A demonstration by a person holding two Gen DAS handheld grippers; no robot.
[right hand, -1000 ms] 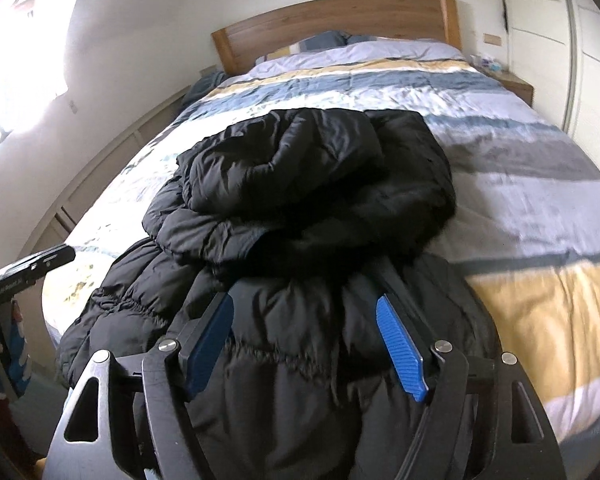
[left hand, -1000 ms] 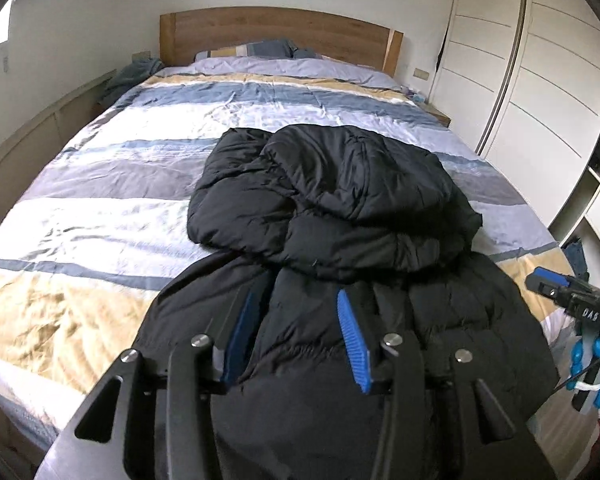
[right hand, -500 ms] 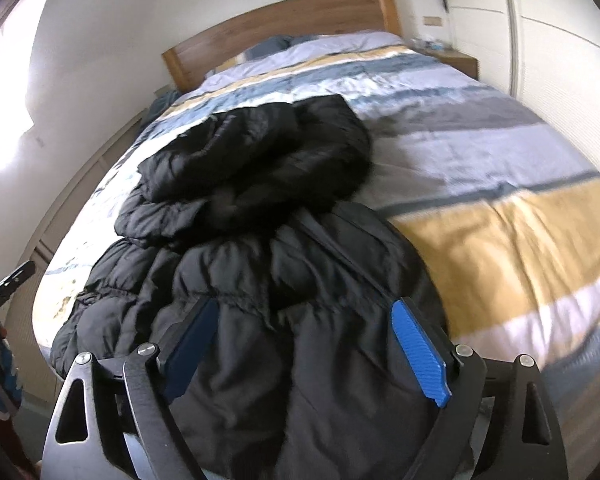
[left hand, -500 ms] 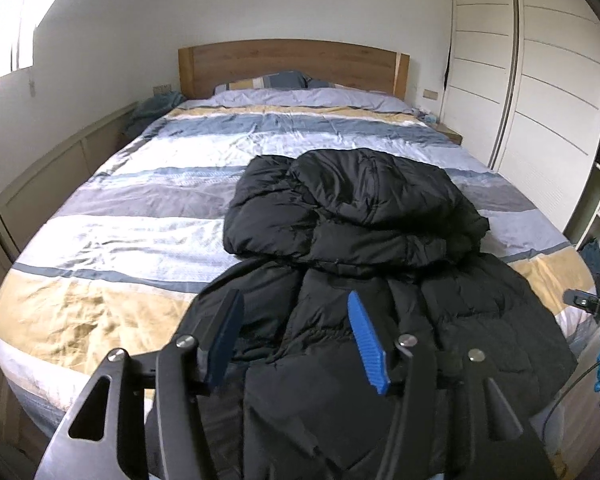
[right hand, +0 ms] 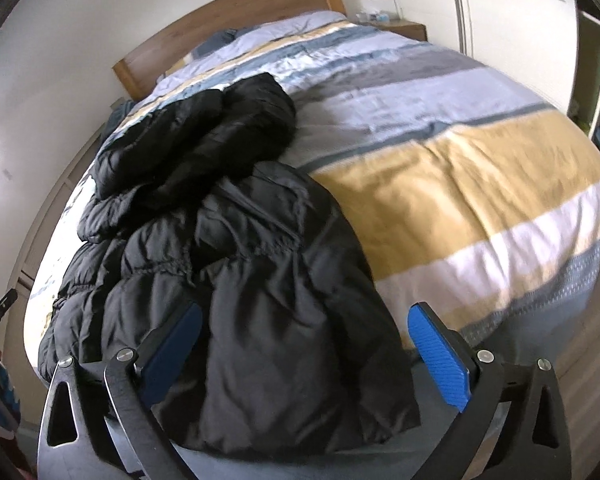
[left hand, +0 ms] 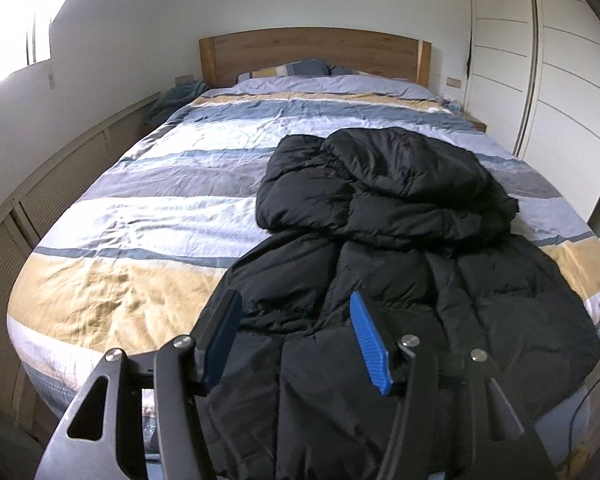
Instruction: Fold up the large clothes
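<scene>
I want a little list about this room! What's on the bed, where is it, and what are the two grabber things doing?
thing on bed: black puffy coat
where: near the foot of the bed, its bottom edge hanging over the end
shape: top part bunched and folded back onto the rest
bed cover: stripes of yellow, white, grey and blue
behind: wooden headboard with pillows
left gripper: open, jaws just opened wider, nothing pinched
right gripper: wide open, jaws just opened wider, coat edge lies between them but not squeezed
</scene>
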